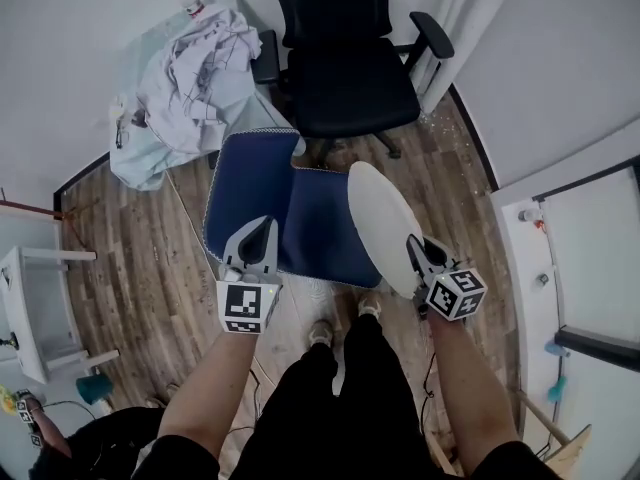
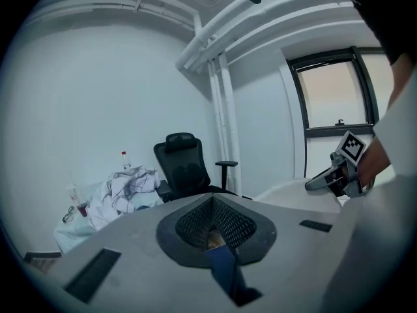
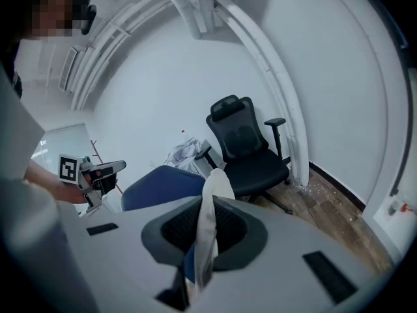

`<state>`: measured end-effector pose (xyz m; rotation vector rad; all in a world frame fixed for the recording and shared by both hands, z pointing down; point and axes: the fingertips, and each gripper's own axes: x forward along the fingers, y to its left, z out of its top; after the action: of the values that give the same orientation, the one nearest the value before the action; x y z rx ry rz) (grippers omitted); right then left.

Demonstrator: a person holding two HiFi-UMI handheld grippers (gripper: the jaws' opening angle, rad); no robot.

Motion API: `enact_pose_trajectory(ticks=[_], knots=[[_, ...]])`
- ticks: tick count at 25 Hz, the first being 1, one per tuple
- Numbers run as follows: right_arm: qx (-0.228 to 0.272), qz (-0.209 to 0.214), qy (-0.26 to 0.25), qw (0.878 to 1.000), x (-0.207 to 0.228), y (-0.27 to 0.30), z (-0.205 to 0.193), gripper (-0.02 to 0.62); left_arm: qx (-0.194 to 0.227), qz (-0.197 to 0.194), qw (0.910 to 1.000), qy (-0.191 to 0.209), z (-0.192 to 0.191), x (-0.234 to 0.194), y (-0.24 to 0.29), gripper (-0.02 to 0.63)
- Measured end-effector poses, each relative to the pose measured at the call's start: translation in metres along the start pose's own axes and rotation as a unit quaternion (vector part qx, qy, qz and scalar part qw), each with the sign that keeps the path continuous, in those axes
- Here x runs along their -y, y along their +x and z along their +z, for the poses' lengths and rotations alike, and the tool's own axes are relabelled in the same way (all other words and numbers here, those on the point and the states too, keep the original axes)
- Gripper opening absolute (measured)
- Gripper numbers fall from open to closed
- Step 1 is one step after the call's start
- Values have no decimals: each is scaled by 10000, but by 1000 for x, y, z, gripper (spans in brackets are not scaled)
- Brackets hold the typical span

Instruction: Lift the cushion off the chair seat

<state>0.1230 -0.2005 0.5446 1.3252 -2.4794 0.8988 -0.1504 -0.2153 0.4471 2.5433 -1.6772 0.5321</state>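
Evidently the left claw (image 1: 256, 251) and right claw (image 1: 421, 258) each pinch an opposite edge of the cushion (image 1: 296, 216), spreading its weight so it hangs clear of the chair (image 1: 345, 80).

Matt blue cloth cushion (image 1: 262, 196), black fabric chair (image 1: 345, 83), smooth wood-plank floor (image 1: 135, 258)

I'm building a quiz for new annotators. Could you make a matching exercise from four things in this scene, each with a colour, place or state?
1 cushion
2 office chair
3 crumpled cloth
4 bottle

a black, with armrests
b red cap
c clamped by the left gripper and the right gripper
d heaped on the pale blue sheet

Pairs: 1-c, 2-a, 3-d, 4-b
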Motion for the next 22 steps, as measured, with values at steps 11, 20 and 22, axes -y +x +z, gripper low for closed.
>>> enact_pose_trajectory(ticks=[11,20,22], knots=[[375,-40,-303,9988,-19,-13,76,39,310,209,9992,107,47,-36,-15,5],[726,-63,-707,9948,-35,-27,138,38,610,286,9976,139,88,-62,-12,5],[782,-84,-776,9939,-37,-30,151,38,710,302,9969,128,99,-66,-11,5]])
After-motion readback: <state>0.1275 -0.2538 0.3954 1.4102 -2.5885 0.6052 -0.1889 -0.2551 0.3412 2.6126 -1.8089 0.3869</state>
